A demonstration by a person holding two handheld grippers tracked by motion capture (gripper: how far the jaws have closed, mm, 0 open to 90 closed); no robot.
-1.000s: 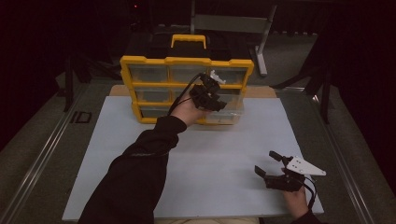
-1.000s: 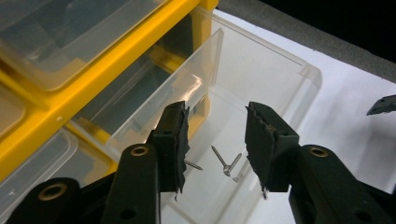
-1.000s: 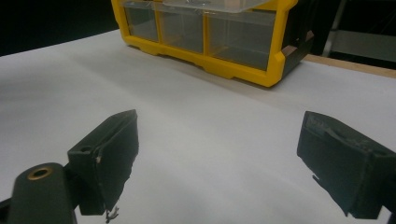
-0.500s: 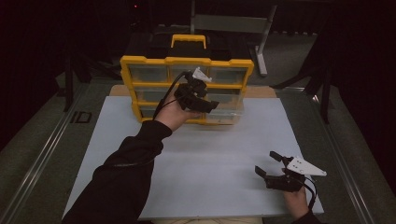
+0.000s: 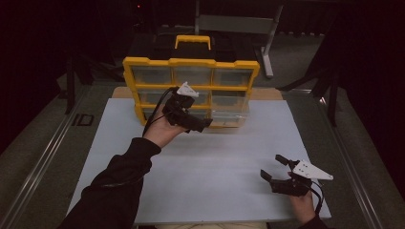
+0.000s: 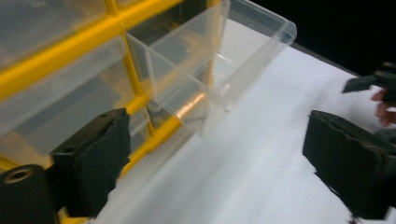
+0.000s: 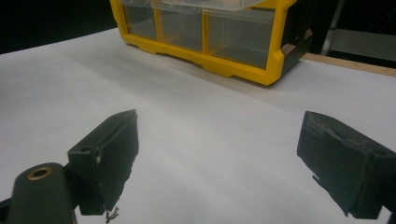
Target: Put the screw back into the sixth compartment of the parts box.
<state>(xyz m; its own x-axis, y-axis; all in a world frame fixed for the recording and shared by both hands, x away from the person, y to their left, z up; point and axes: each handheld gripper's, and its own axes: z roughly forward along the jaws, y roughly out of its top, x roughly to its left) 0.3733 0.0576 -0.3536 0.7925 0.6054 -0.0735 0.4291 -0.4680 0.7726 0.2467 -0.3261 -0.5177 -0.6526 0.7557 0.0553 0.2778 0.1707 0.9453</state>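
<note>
Drawer (image 6: 219, 70): clear plastic, pulled out of yellow organizer (image 5: 191, 64) at far edge of white desk (image 5: 215, 157). Left tongs (image 5: 203, 125): jaws just opened wide, nothing between, just beside drawer, not touching. Right tongs (image 5: 274, 168): spread wide, holding nothing, low over desk near front edge, well apart from organizer.
</note>
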